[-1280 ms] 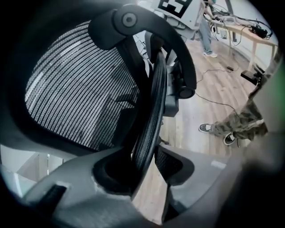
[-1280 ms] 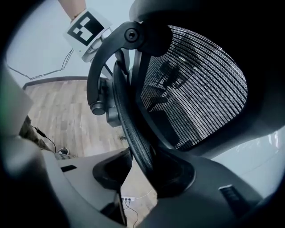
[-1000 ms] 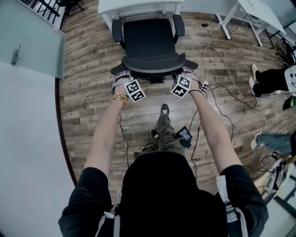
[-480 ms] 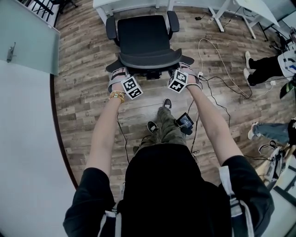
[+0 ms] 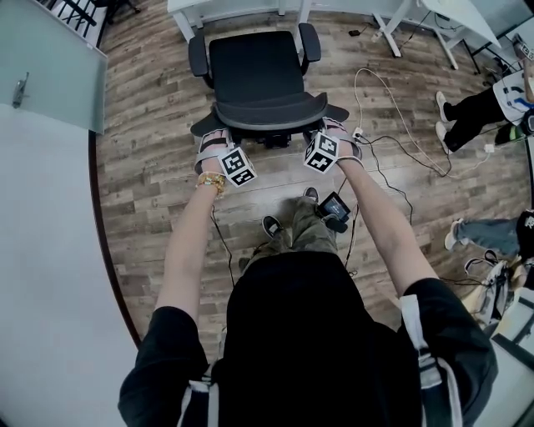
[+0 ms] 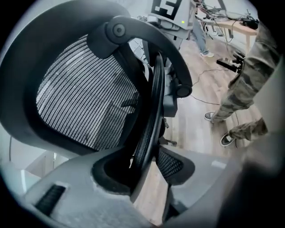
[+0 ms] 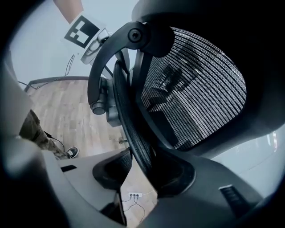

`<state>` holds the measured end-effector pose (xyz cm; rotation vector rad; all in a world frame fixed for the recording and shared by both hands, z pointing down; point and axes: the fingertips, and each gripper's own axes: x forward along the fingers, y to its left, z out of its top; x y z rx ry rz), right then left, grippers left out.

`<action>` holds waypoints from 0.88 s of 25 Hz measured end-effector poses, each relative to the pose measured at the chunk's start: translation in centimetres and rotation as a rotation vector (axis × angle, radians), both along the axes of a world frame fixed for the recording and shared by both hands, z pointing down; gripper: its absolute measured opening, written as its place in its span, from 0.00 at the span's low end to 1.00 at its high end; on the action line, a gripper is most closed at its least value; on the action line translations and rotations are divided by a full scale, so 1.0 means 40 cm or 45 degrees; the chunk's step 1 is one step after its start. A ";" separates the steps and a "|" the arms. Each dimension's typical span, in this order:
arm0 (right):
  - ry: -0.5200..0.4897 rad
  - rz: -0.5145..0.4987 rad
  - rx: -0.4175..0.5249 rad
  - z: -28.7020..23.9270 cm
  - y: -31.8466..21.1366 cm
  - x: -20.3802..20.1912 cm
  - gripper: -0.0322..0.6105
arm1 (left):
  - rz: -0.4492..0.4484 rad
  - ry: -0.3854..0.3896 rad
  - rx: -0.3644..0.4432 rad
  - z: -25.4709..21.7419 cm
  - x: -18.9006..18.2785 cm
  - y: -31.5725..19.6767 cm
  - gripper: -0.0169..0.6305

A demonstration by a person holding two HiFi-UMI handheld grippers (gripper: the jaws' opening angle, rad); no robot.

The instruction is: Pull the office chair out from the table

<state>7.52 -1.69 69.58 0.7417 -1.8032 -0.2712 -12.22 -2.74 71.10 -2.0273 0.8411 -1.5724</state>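
The black office chair (image 5: 254,67) stands on the wood floor just in front of the white table (image 5: 238,7), its seat out from under it. Each of my grippers sits on the top rim of the mesh backrest (image 5: 269,111), the left gripper (image 5: 219,140) at the left end and the right gripper (image 5: 332,132) at the right end. In the left gripper view the backrest rim (image 6: 151,111) runs between the pads of the left gripper (image 6: 149,167); those jaws have just been opening a little, with the rim still touching both pads. My right gripper (image 7: 142,171) is shut on the rim (image 7: 129,120).
White cables (image 5: 392,125) and a power strip (image 5: 359,133) lie on the floor right of the chair. Another person's legs (image 5: 467,108) are at the far right. A second white table's legs (image 5: 409,29) stand at the back right. A glass panel (image 5: 50,75) borders the left.
The chair has rolled away from the white table toward me, with both grippers on its backrest moving back along with it. My feet have stepped back.
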 end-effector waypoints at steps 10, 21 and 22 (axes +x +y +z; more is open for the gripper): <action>0.001 -0.010 -0.014 0.003 0.052 -0.002 0.28 | -0.018 0.005 0.001 0.003 -0.002 0.052 0.32; -0.008 -0.015 -0.006 0.000 0.098 -0.003 0.28 | -0.006 0.014 0.022 -0.001 -0.003 0.098 0.32; -0.010 -0.017 -0.002 -0.002 0.097 -0.005 0.28 | -0.002 0.015 0.025 -0.003 -0.005 0.098 0.32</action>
